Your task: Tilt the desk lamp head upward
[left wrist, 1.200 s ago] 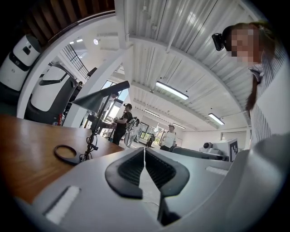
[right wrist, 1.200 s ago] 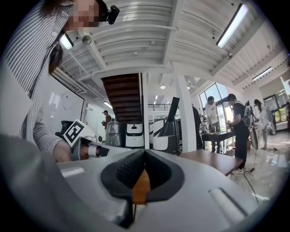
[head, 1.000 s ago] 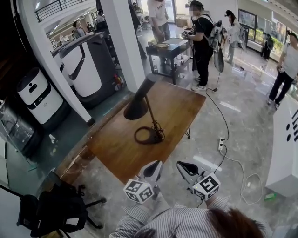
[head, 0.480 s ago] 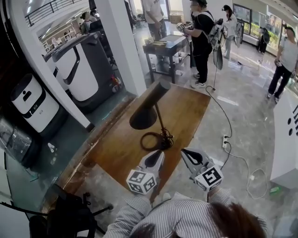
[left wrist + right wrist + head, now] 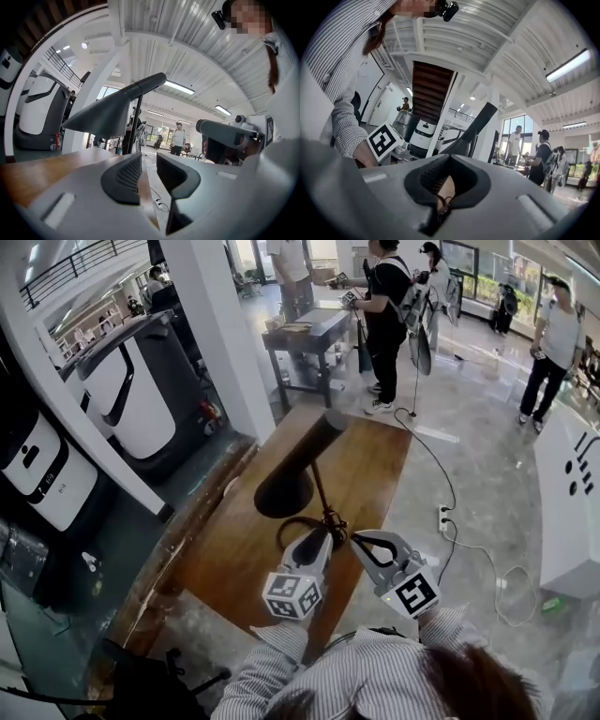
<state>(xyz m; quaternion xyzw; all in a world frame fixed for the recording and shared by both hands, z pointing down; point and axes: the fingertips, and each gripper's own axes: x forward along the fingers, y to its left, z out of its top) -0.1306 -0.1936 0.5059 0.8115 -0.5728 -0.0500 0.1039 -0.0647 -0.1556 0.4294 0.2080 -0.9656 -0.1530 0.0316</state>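
Note:
A black desk lamp stands on the brown wooden table [image 5: 375, 460]. Its cone-shaped head [image 5: 284, 491] slopes downward to the left, above its ring base [image 5: 292, 524]. My left gripper [image 5: 322, 538] is at the near side of the base, by the foot of the thin stem [image 5: 323, 498]. Its jaws are opening with nothing between them. In the left gripper view the lamp head [image 5: 108, 115] hangs just above and ahead of the gripper [image 5: 149, 161]. My right gripper [image 5: 359, 540] is shut and empty, just right of the base. The lamp head [image 5: 471, 133] rises beyond that gripper [image 5: 449, 159].
A white power strip [image 5: 441, 518] and its cable lie on the floor right of the table. A white pillar [image 5: 220, 343] and white machines [image 5: 131, 395] stand to the left. A dark side table [image 5: 314, 334] and several people are farther back.
Both grippers have come forward from the table's near edge to the lamp base. The left gripper's jaws have parted. The lamp has not moved on the table.

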